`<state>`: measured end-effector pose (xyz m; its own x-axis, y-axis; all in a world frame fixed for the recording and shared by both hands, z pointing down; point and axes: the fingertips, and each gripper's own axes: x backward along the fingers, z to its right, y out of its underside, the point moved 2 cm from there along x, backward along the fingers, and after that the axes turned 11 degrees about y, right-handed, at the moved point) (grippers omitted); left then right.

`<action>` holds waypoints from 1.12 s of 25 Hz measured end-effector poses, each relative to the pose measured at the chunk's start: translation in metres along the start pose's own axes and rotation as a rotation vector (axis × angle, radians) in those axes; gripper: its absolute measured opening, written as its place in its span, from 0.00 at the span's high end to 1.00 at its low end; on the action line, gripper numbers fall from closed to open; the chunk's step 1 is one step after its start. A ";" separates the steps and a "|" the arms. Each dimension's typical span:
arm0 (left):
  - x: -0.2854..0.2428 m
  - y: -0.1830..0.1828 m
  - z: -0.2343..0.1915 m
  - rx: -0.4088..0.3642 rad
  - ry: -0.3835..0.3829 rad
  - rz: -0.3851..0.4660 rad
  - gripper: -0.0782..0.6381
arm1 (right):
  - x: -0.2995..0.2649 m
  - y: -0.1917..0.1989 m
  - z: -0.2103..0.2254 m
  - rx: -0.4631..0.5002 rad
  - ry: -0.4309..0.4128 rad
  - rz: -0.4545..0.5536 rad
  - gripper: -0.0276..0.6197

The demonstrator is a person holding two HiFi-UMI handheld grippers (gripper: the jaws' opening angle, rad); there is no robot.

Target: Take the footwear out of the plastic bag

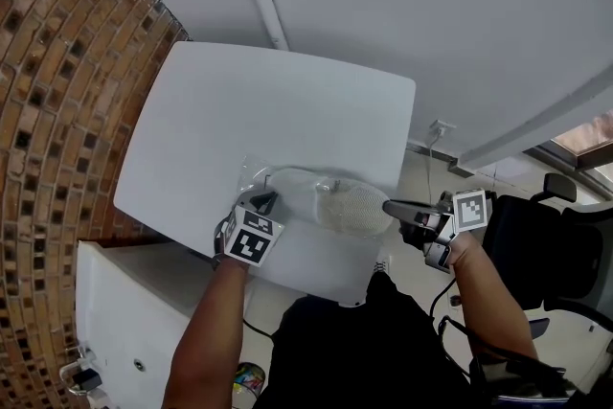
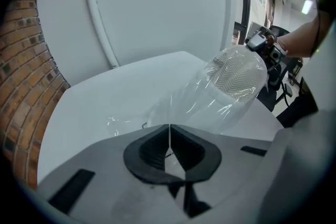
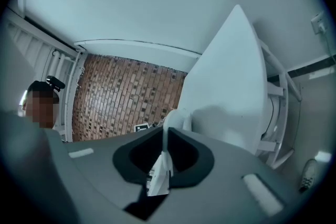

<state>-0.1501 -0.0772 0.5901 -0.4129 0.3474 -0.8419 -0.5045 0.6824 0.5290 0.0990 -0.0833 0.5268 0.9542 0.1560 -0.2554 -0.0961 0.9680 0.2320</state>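
A white shoe [image 1: 350, 204] lies on the white table [image 1: 268, 101] near its front edge, inside a clear plastic bag [image 1: 257, 175]. My left gripper [image 1: 266, 202] is at the bag's left end, shut on the thin film. In the left gripper view the jaws [image 2: 169, 131] pinch the bag [image 2: 178, 102], which stretches up and right to the shoe's chevron sole [image 2: 236, 72]. My right gripper [image 1: 391, 205] is at the shoe's right end, pointing level. In the right gripper view its jaws [image 3: 166, 136] are shut on a thin white part of the shoe [image 3: 176, 119].
A brick wall [image 1: 48, 62] runs along the left. A white cabinet [image 1: 124, 302] stands below the table's left corner. A black office chair [image 1: 546, 244] is at the right, behind my right forearm. The person's dark-clothed body fills the bottom middle.
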 end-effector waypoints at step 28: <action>0.027 -0.008 -0.003 -0.297 -0.047 -0.035 0.61 | -0.007 -0.021 0.006 0.055 0.063 -0.022 0.91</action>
<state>-0.1592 -0.0752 0.5628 -0.3591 0.3611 -0.8606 -0.7204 0.4789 0.5016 0.0965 -0.1056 0.5292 0.9359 0.1484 -0.3196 -0.0577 0.9593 0.2765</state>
